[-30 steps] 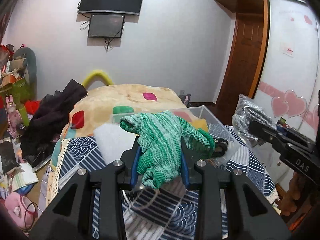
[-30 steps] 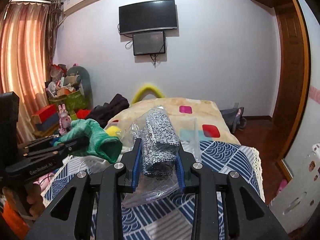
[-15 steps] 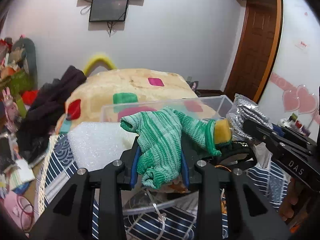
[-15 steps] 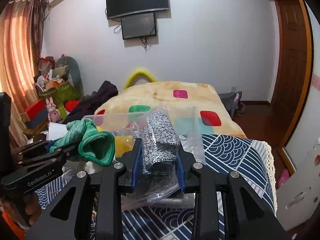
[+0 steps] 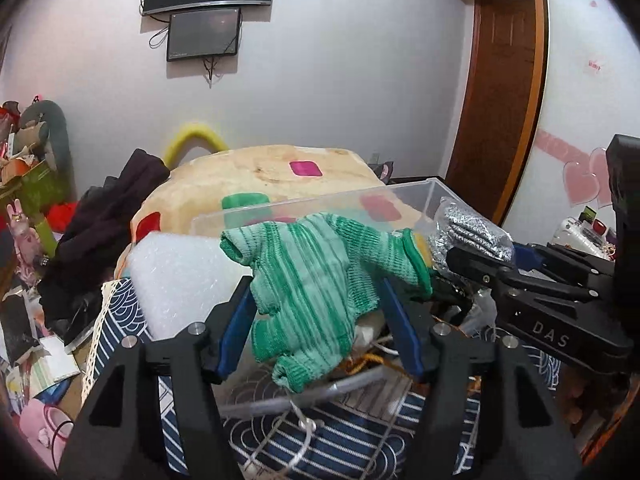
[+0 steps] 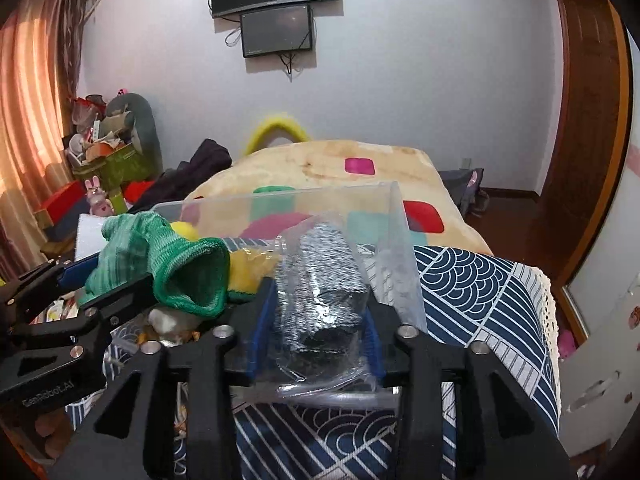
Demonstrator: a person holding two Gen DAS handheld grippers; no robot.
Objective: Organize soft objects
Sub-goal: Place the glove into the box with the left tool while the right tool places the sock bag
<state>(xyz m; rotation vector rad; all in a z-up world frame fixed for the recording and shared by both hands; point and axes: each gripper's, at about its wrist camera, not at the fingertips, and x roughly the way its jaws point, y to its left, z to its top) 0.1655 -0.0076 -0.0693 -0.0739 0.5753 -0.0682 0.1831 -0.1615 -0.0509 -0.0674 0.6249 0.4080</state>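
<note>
Moved: both grippers are coming down over the clear bin [image 5: 408, 194]; jaws have just been opening.
Left wrist: left gripper [image 5: 316, 312] is releasing the green glove [image 5: 312, 280], jaws apart, glove sagging binward.
Right wrist: right gripper [image 6: 316, 330] is loosening around the bagged grey cloth [image 6: 324, 276]; neither is settled inside yet.

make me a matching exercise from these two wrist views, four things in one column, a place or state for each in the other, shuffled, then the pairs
Things:
1. green knit glove
2. speckled grey cloth in a clear bag
3. clear plastic bin
4. white foam sheet

Places or states:
A. stands on the blue patterned cloth, below both grippers
B. lies between the left gripper's fingers
C. lies left of the bin in the left wrist view
D. lies between the right gripper's fingers

Pairs: 1-B, 2-D, 3-A, 4-C
</note>
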